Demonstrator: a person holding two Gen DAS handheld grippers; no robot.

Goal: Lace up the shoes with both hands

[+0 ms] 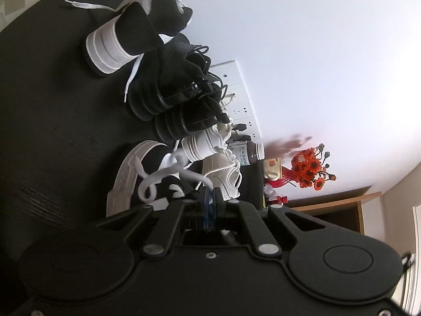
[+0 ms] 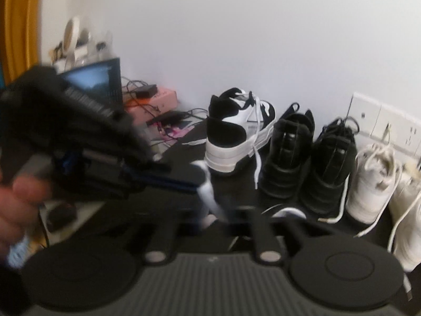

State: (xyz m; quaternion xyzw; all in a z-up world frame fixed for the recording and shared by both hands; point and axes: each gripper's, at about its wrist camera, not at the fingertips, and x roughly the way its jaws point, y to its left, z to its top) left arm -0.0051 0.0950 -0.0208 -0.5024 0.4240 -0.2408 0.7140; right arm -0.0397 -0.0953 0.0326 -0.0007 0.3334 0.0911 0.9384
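Pinching white lace (image 1: 168, 173) in left gripper (image 1: 209, 197), jaws pressed together; right gripper (image 2: 226, 213) jaws closed, contents blurred; shoe row (image 2: 289, 152) at 12 o'clock on dark surface (image 1: 52, 105).

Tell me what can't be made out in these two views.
- Right wrist view: right hand-held gripper tips lost in motion blur; what they pinch is unclear.
- Left wrist view: near black-and-white sneaker partly hidden behind the left hand-held gripper.
- Brown supplement bottle label too small to read.
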